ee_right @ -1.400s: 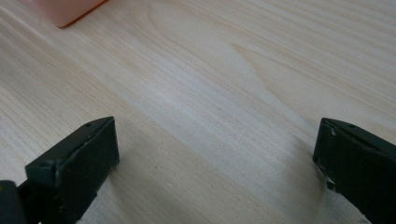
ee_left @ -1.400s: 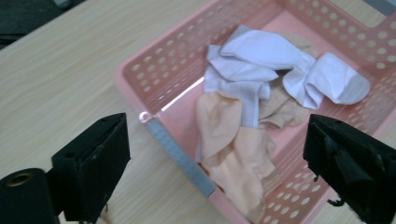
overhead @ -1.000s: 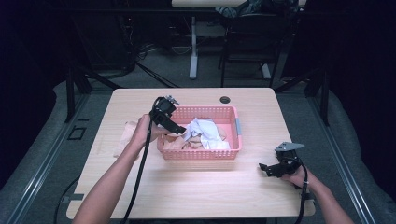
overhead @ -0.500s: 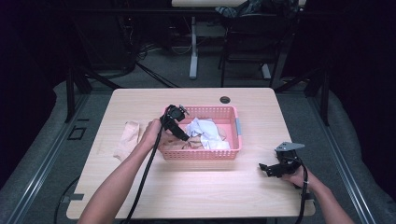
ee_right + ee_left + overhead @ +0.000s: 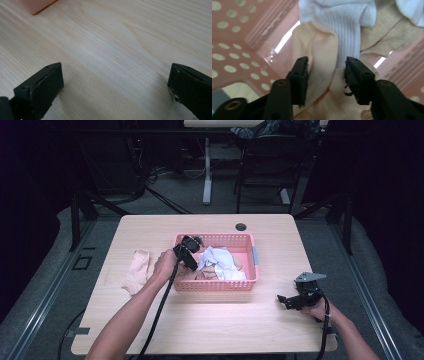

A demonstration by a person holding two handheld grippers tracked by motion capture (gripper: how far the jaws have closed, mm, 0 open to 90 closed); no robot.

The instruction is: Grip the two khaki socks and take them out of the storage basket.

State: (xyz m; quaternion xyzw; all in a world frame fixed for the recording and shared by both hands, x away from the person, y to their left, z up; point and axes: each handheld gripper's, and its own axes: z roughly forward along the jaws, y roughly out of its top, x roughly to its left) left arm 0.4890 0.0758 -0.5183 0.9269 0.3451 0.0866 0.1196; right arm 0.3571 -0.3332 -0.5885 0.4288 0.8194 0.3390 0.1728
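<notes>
Squarely between left gripper (image 5: 325,75) jaws: peach sock (image 5: 322,50)

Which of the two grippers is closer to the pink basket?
Left. The left gripper reaches into the pink basket, its jaws around a beige sock. The right gripper sits on the table, apart from it.

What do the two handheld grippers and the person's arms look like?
Both the left gripper and the right gripper are black, with two blocky jaws. A black cable trails from each. The right one carries a grey three-cornered plate on top. The person's forearms are bare, without sleeves.
</notes>
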